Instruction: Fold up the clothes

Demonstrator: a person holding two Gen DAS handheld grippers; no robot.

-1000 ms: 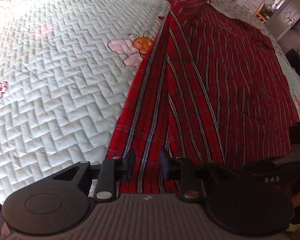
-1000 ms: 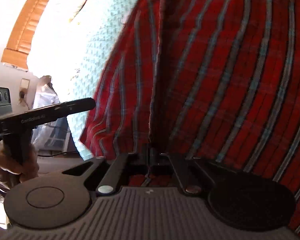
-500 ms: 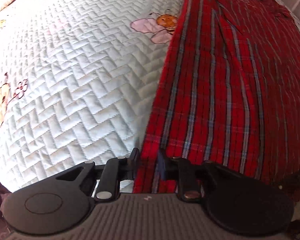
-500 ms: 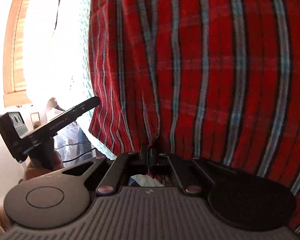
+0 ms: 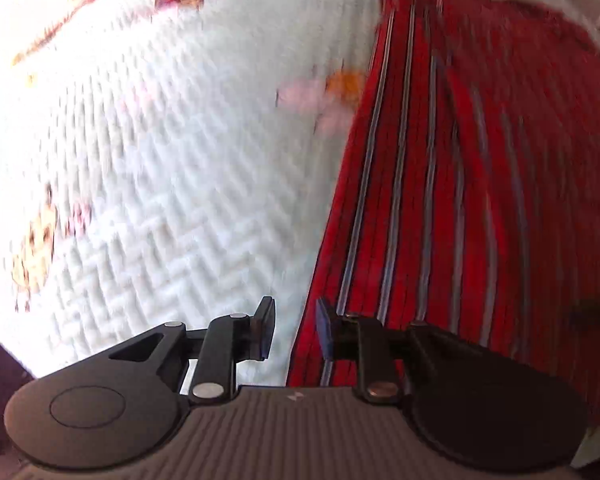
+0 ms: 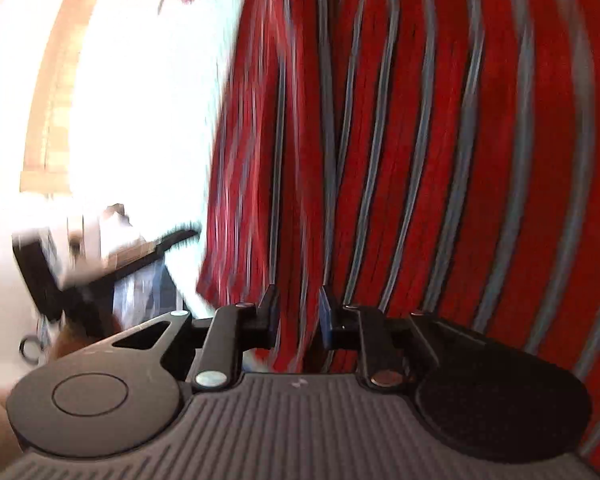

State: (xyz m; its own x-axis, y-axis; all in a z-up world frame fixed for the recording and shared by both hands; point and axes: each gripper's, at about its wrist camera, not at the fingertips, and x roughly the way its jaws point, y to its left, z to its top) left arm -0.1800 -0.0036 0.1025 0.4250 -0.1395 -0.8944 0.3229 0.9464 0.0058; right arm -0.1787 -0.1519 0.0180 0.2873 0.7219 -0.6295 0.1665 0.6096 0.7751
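The right claw (image 6: pixel 298 318) has just been opening; its pads stand a little apart with the hem of the red striped shirt (image 6: pixel 440 140) between them, seemingly let go so the fold can settle. The left claw (image 5: pixel 294 330) is likewise slightly spread, gripping nothing, at the shirt's left edge low in the frame. The shirt lies flat on the quilted bed cover (image 5: pixel 160 180), filling the right of both views.

quilted bedspread (image 5: pixel 172 168) left of red striped shirt (image 5: pixel 480 184) bare, passable; nothing raised.
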